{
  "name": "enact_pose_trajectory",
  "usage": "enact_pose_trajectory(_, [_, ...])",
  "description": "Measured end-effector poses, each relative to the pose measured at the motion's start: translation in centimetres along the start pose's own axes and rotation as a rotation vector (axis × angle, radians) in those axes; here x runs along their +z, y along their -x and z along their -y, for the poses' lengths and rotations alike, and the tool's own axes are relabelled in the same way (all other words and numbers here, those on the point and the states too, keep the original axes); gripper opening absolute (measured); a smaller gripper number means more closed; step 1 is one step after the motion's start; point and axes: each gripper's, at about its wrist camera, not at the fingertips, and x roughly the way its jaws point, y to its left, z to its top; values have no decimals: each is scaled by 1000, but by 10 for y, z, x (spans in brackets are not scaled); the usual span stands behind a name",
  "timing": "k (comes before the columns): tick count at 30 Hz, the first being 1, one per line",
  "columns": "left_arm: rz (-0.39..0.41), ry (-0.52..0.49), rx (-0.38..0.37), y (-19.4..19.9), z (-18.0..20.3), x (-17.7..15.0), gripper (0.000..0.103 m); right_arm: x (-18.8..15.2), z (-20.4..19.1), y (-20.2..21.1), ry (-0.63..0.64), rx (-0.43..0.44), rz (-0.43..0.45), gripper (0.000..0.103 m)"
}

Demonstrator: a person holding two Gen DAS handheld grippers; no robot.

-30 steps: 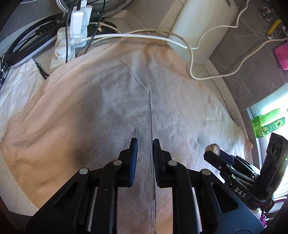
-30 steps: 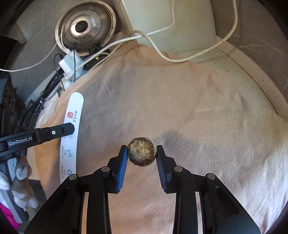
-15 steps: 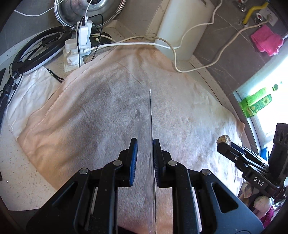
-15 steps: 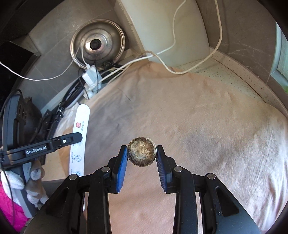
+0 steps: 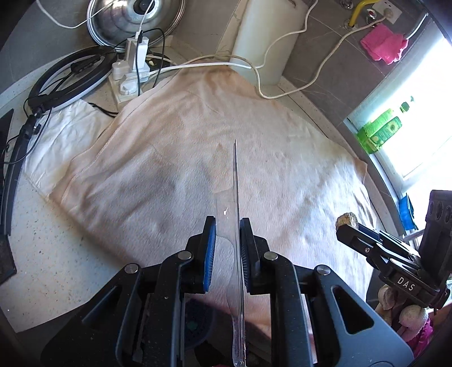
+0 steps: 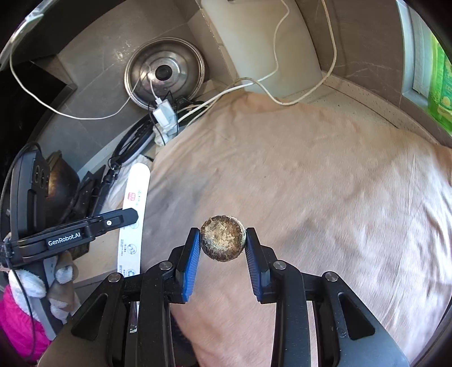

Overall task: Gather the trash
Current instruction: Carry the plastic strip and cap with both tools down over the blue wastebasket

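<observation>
Our right tongs [image 6: 222, 240] are clenched on a round, crusty brown lump of trash [image 6: 222, 238], blue pads pressing both its sides, held above the peach towel [image 6: 325, 180] that covers the counter. Our left tongs [image 5: 228, 235] hold a long, thin plastic strip [image 5: 236, 197]; it runs edge-on between the fingers, lying against the right pad, with a gap showing on the left side. From the right wrist view the same strip [image 6: 135, 214] shows its white printed face, sticking out past the left tongs [image 6: 128, 217].

In the left wrist view the right tongs [image 5: 346, 225] show at the right edge, the brown lump [image 5: 347, 219] at their tip.

The towel lies bare beneath both tools. Past its far edge stand a white cutting board [image 5: 268, 39] against the wall, a steel pot lid [image 5: 132, 19], a white power strip [image 5: 128, 76] with plugs, and white cables [image 5: 282, 93] that trail onto the towel's far edge. A black ring light [image 5: 70, 76] lies left of the strip, partly on a white cloth [image 5: 65, 135]. A pink rag [image 5: 384, 45] hangs on the wall, and a green bottle [image 5: 378, 132] stands at the window.
</observation>
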Motion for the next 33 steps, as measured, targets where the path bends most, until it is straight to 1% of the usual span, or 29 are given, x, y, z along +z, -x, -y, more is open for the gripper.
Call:
enact_pose_trajectory(7, [-24, -23, 1, 20, -23, -31, 15, -31, -34, 9, -32, 8, 5, 30])
enact_pose_trajectory(17, [-93, -15, -6, 24, -56, -78, 15, -77, -81, 2, -33, 0, -22, 30])
enact_pose_trajectory(25, [-166, -3, 0, 9, -75, -112, 15, -111, -97, -11, -60, -4, -61, 30])
enact_pose_trajectory(33, [-252, 0, 40, -20, -97, -146, 15, -149, -110, -40, -79, -17, -127, 30])
